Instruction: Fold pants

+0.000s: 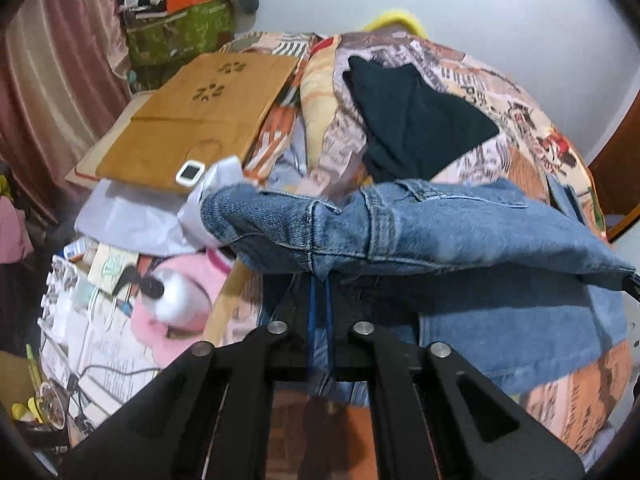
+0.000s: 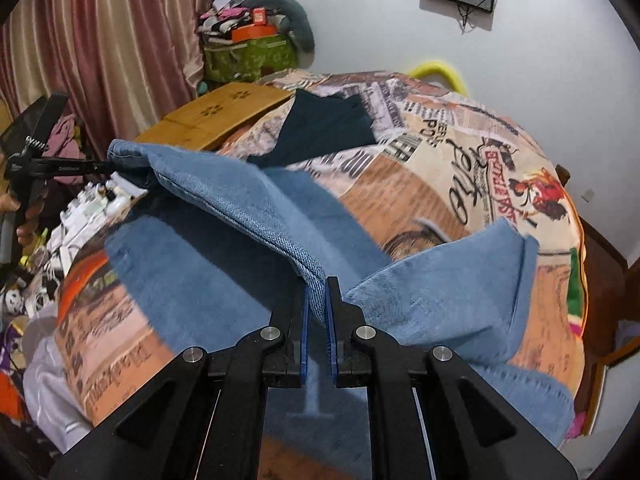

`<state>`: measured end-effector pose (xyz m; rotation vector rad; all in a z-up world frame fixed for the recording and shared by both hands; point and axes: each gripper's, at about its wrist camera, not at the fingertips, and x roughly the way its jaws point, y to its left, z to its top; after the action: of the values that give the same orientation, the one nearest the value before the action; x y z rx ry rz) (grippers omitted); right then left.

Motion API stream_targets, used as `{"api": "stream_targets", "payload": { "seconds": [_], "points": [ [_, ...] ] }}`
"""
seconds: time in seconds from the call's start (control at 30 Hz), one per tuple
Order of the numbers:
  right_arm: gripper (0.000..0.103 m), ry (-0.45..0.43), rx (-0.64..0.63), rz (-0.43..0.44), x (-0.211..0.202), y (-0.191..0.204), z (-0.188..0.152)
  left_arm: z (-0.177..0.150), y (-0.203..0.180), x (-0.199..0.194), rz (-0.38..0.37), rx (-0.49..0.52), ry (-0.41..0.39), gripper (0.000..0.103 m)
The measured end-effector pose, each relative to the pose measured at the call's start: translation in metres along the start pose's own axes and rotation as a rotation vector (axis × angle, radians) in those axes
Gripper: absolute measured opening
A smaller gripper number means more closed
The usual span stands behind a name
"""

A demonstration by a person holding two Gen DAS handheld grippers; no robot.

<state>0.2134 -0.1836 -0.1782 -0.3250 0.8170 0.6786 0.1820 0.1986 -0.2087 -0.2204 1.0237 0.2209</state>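
Note:
Blue denim pants (image 1: 400,232) hang lifted above a bed with a newspaper-print cover (image 1: 520,120). My left gripper (image 1: 319,280) is shut on the pants' waist edge near a seam. My right gripper (image 2: 319,284) is shut on another edge of the pants (image 2: 248,208), which stretch taut from it up to the left gripper (image 2: 100,168) at the far left. Part of the pants (image 2: 192,276) still lies on the bed below, and a fold (image 2: 452,296) droops to the right.
A dark garment (image 1: 416,124) lies on the bed behind the pants. A wooden lap table (image 1: 200,116) sits at the bed's left. Cluttered items (image 1: 100,304) and a pink plush (image 1: 180,300) lie left. A green bag (image 2: 248,56) and curtain (image 2: 100,40) stand behind.

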Motion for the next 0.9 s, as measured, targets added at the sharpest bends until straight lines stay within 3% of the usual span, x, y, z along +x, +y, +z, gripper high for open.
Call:
{"api": "stream_targets", "payload": {
  "seconds": [0.4,0.57,0.7,0.8,0.9],
  "points": [
    [0.009,0.089,0.049,0.057,0.018,0.013,-0.043,-0.054,0.014,0.021,0.023,-0.001,0.131,0.002],
    [0.009,0.083,0.071,0.082,0.004,0.010,-0.043,-0.050,0.005,0.003,0.060,0.052,0.091,0.003],
    [0.009,0.065,0.080,0.067,-0.009,0.001,-0.038,-0.037,-0.007,-0.017,0.064,0.092,0.036,0.011],
    [0.010,0.038,0.116,0.059,-0.018,-0.015,-0.029,-0.024,-0.019,-0.028,0.053,0.103,0.000,0.027],
    [0.023,0.008,0.156,0.020,-0.023,-0.036,-0.019,-0.008,-0.030,-0.030,0.034,0.111,-0.028,0.042]
  ]
}}
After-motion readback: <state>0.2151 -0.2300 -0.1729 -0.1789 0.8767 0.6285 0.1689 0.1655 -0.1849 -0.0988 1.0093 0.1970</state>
